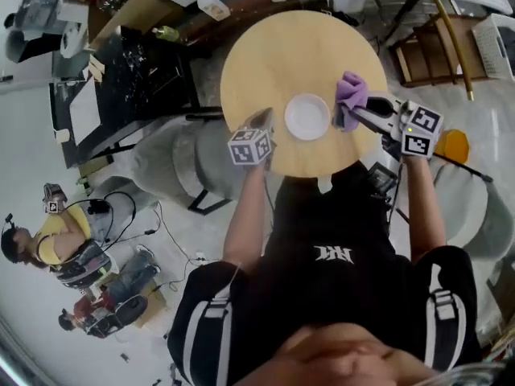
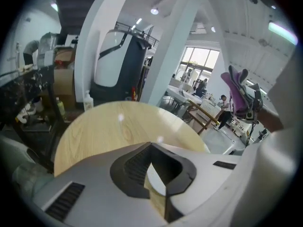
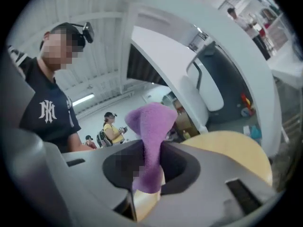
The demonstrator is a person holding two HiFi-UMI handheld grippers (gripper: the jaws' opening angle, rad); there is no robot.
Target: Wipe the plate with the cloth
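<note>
Purple cloth (image 1: pixel 351 95) sits pinched in the right gripper (image 1: pixel 356 112), bunched into a wad that sticks up past the jaw tips. In the right gripper view the two jaws are closed tight on a narrow waist of the cloth (image 3: pixel 154 122), with a short tail hanging below the right gripper (image 3: pixel 149 161).

White plate (image 1: pixel 307 117), round, lies flat on the pale wooden table (image 1: pixel 273 55), on the half nearer the person and close to the near edge. Nothing rests on it.

From the head view the plate is between the two tools: the cloth just beside its right rim, the left gripper (image 1: pixel 264 121) just beside its left rim. Contact between cloth and plate cannot be told from above. In the left gripper view the cloth (image 2: pixel 236 91) is up in the air, clear of the table (image 2: pixel 104 126).

In its own view the left gripper (image 2: pixel 151 148) has its jaws brought together with nothing between them. A sliver of the plate (image 2: pixel 156 178) shows behind them, lower down.

Right gripper view also takes in a curve of the table (image 3: pixel 232 145) at right, and a person in a yellow top (image 3: pixel 111 130) standing far back. The same person in a yellow top (image 1: pixel 50 246) appears low left in the head view, well apart from the table.
</note>
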